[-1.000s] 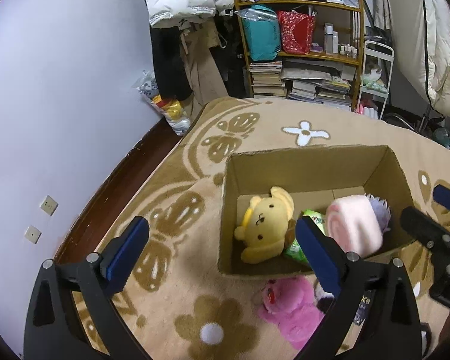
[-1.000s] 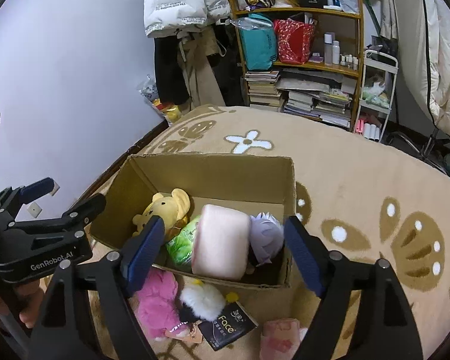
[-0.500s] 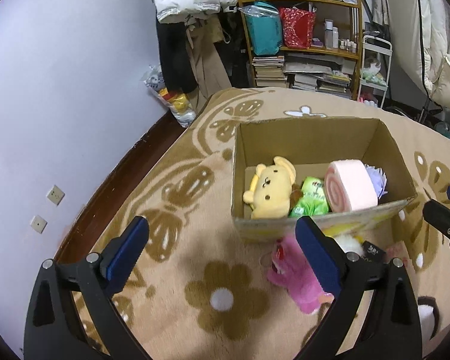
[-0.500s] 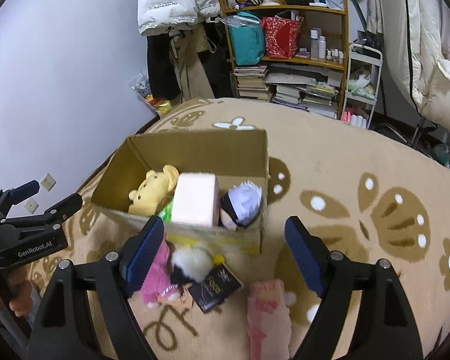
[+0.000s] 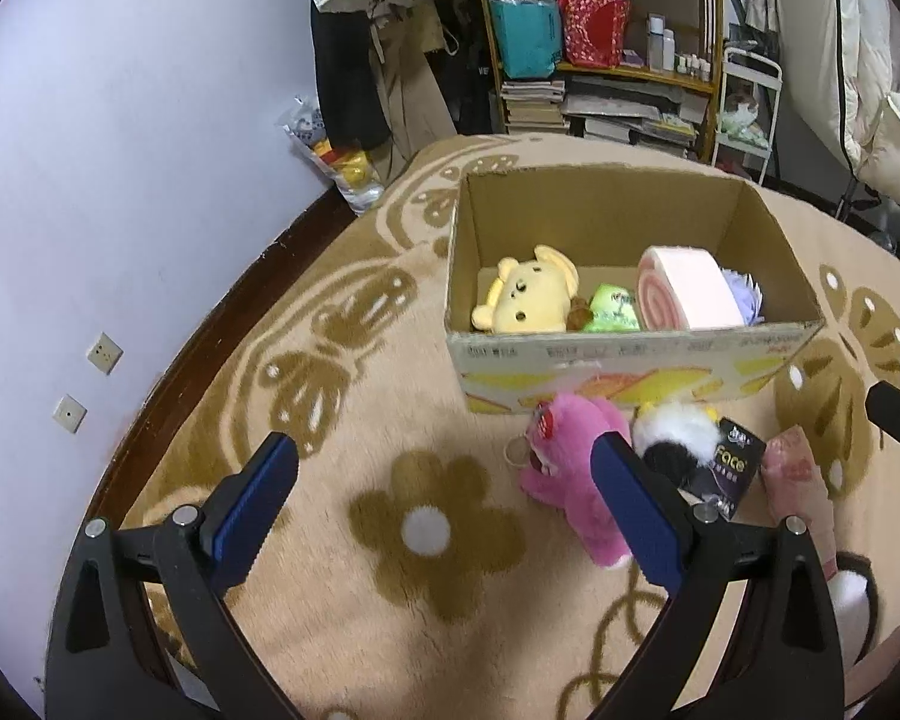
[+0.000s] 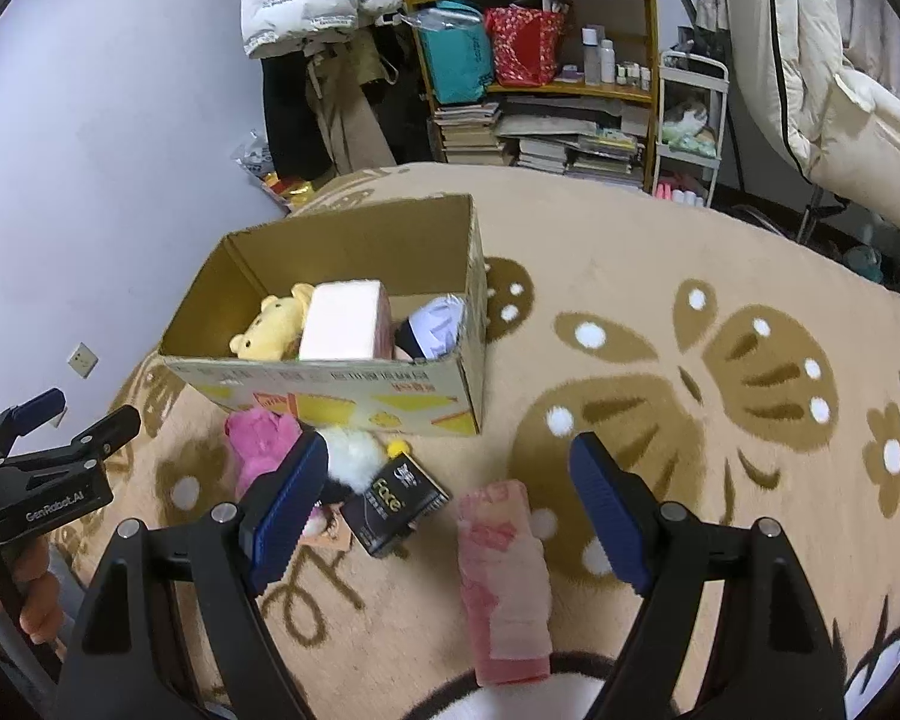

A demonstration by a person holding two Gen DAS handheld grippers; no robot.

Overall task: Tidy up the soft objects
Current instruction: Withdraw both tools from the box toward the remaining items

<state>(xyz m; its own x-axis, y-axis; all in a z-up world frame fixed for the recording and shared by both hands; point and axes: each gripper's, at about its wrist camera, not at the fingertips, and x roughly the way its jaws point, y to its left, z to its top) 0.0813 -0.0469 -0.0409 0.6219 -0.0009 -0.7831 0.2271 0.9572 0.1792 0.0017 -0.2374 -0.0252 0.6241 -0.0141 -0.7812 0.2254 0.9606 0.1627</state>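
A: The right gripper [image 6: 444, 498] – how does it stand?

B: Its jaws are wide apart and it has nothing in them. It hangs over the rug [image 6: 660, 312], on the near side of the box [image 6: 354, 390], and points down at a slant. Between its blue pads [image 6: 606, 507], lower on the rug, lies a pink roll [image 6: 504, 582], but no pad touches it.

A: And the left gripper [image 5: 444, 507]?

B: The same – jaws wide, nothing held. It is in front of the box too, more toward the wall side. A hand [image 6: 30, 600] grips its handle at the edge of the right view.

A: What is inside the box?

B: A yellow plush [image 5: 528, 300] at the wall end, a green pack [image 5: 615, 312] beside it, then a pink-and-white roll cushion [image 5: 687, 288], and a pale purple doll [image 5: 747, 297] at the far end from the wall. They lie close together.

A: And outside it?

B: Just in front of the box, touching its front wall or nearly so, are a pink plush [image 5: 570, 468] and a white fluffy toy [image 5: 678, 435] with a black part. A black pack [image 6: 396, 501] lies against the white toy, a little farther from the box. The pink roll is the farthest from the box, beside the black pack.

A: Does the box stand straight?

B: Yes, upright on the rug, its top open.
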